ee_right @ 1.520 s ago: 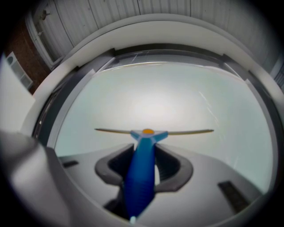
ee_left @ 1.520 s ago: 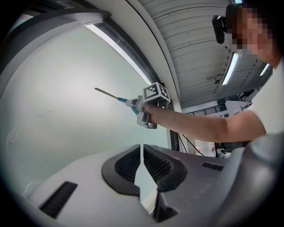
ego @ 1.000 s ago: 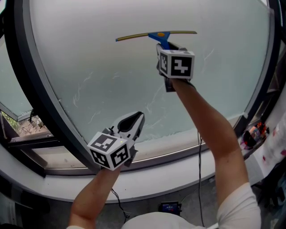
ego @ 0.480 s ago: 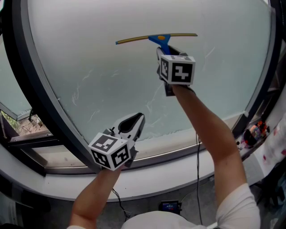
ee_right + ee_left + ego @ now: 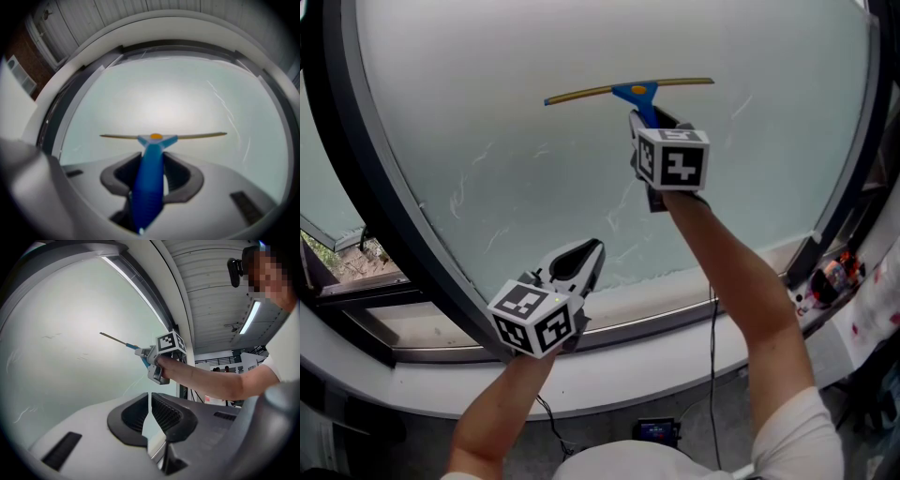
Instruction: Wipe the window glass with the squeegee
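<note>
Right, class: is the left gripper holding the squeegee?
No, the left gripper has its jaws almost together with nothing between them; the squeegee sits clamped in the right gripper.

Squeegee (image 5: 635,92): blue handle, yellowish blade. Glass (image 5: 487,75): pale green-white, with white streaks at lower centre. Frame (image 5: 384,216): dark grey. Left gripper (image 5: 591,248) and right gripper (image 5: 652,117): cubes (image 5: 532,317) patterned with black-and-white squares.

The left gripper (image 5: 586,251) has a pale grey shell and black ribbed pads (image 5: 164,411); on its back sits a white left cube (image 5: 532,319) with black square markers; the right gripper (image 5: 656,117) carries a matching right cube (image 5: 675,157); the shirt has a short white sleeve (image 5: 797,427); a thin black cable (image 5: 713,366) trails under the arm.
</note>
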`<state>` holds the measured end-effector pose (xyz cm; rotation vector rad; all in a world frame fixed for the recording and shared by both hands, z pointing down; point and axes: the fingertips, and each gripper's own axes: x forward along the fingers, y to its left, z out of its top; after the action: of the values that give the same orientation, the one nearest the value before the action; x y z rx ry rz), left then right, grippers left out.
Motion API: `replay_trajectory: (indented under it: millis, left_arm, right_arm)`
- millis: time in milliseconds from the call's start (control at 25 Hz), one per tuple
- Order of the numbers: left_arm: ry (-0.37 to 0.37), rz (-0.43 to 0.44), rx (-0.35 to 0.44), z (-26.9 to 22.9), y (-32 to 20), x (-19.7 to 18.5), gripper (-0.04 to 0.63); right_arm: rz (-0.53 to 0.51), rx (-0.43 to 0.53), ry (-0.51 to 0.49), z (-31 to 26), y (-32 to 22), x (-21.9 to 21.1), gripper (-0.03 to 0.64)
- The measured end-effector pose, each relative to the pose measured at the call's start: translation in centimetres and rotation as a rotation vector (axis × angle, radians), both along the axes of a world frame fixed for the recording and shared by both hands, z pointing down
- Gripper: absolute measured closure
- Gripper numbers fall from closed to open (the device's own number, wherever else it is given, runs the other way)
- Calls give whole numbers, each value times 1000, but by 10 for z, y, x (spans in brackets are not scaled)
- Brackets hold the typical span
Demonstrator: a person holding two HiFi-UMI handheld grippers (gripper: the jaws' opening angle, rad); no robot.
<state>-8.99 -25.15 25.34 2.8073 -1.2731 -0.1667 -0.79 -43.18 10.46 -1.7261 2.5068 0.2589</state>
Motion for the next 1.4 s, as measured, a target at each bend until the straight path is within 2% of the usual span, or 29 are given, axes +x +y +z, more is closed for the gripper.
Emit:
replay_trajectory:
  millis: [1400]
  left_arm:
    - [8, -25, -108, 53, 1, -3, 549]
  right_arm:
    - [-16, -94, -9, 99, 1, -2, 466]
